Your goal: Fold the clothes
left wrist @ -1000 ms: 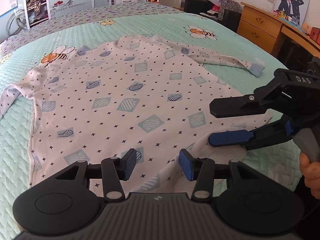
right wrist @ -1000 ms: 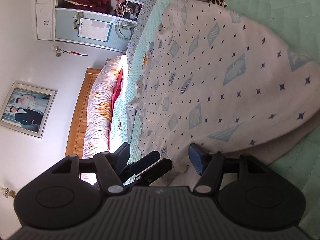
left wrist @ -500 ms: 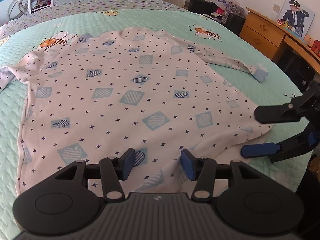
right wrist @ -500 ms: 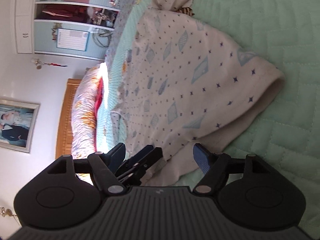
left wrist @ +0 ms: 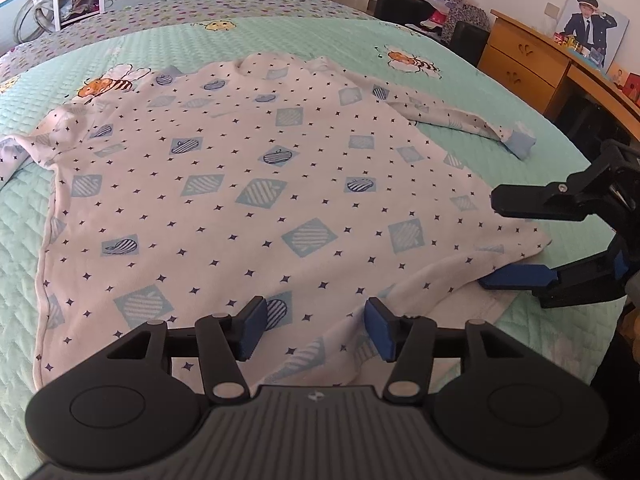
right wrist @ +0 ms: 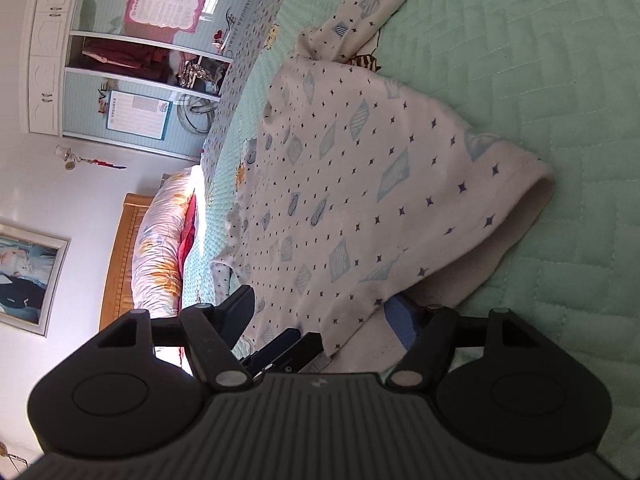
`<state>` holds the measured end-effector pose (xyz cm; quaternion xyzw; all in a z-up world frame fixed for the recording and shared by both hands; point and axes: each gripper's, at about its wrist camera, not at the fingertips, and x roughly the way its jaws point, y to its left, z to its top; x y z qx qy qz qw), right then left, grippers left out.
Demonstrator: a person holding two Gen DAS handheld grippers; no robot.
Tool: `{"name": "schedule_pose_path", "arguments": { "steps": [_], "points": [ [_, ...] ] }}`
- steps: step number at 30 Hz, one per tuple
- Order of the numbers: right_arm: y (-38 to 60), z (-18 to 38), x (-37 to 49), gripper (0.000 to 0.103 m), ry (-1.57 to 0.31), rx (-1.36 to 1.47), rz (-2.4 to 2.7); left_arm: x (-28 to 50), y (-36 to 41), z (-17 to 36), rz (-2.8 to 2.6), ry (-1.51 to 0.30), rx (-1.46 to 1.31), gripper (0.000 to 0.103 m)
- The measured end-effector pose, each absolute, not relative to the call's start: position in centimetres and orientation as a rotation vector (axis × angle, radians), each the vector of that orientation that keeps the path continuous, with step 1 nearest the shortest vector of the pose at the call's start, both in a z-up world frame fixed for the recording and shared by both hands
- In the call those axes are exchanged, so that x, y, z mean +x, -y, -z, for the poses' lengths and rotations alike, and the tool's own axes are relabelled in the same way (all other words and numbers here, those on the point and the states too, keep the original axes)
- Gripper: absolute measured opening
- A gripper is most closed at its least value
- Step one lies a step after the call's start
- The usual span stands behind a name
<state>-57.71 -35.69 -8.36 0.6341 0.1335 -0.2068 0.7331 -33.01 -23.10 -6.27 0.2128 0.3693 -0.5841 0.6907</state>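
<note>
A quilted green bedspread [left wrist: 280,36] fills most of the left wrist view, and on it a white long-sleeved top [left wrist: 248,184] printed with blue diamonds and small stars is spread flat, occupying the centre of the frame. Its long axis is seen running from the hem at the bottom of the frame up to the neckline near the upper centre, with one sleeve [left wrist: 460,120] stretched toward the upper right and ending in a pale blue cuff [left wrist: 520,144]. The hem is rumpled and partly turned over at the lower right, where a plain white underside is exposed. The left gripper [left wrist: 314,328] is held at the bottom centre with this hem directly ahead of and between its blue pads; its jaws are opening, and no pinch on the cloth can be made out. The right gripper [left wrist: 516,240] is seen at the right edge of the frame, set sideways at the lower right corner of the top, one finger above the cloth and one below; its jaws are closing with that corner between them, but the pads are not yet pressed on it. That corner is judged the nearer hold, since the right gripper already straddles it, and the fold would be carried from there up along the long axis toward the neckline.
</note>
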Motion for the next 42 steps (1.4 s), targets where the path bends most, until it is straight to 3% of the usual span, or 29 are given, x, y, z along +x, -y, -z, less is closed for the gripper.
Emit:
{"name": "schedule_pose_path", "arguments": {
  "steps": [5,10,15,24,28,30,34,37,42],
  "points": [
    [36.0,8.9,-57.9,0.05,-0.284,1.397,0.431,-33.7,23.2,6.1,1.293,-0.806,0.515,0.06],
    [36.2,9.8,-58.2,0.015,-0.274,1.402,0.438,-34.4,22.7,5.6,1.283,-0.785,0.537,0.062],
    [36.2,10.8,-59.8,0.003,-0.266,1.474,0.447,-34.1,20.3,4.2,1.256,-0.777,0.482,0.064],
    [35.7,11.8,-63.0,0.003,-0.236,1.593,0.44,-35.0,16.2,3.8,1.294,-0.868,0.433,0.067],
    [35.6,10.6,-62.0,0.006,-0.253,1.536,0.377,-34.4,15.2,5.0,1.276,-1.033,0.247,0.067],
    [35.3,9.5,-61.2,0.008,-0.277,1.472,0.343,-34.5,14.8,4.6,1.242,-1.005,0.231,0.067],
    [34.7,8.1,-59.9,0.028,-0.317,1.368,0.298,-35.9,14.7,2.8,1.195,-0.762,0.406,0.065],
    [34.0,7.8,-58.9,0.028,-0.344,1.322,0.232,-36.6,15.4,2.4,1.21,-0.641,0.545,0.065],
    [33.2,8.7,-57.7,0.033,-0.387,1.363,0.186,-37.3,16.6,2.8,1.341,-0.631,0.583,0.059]
  ]
}}
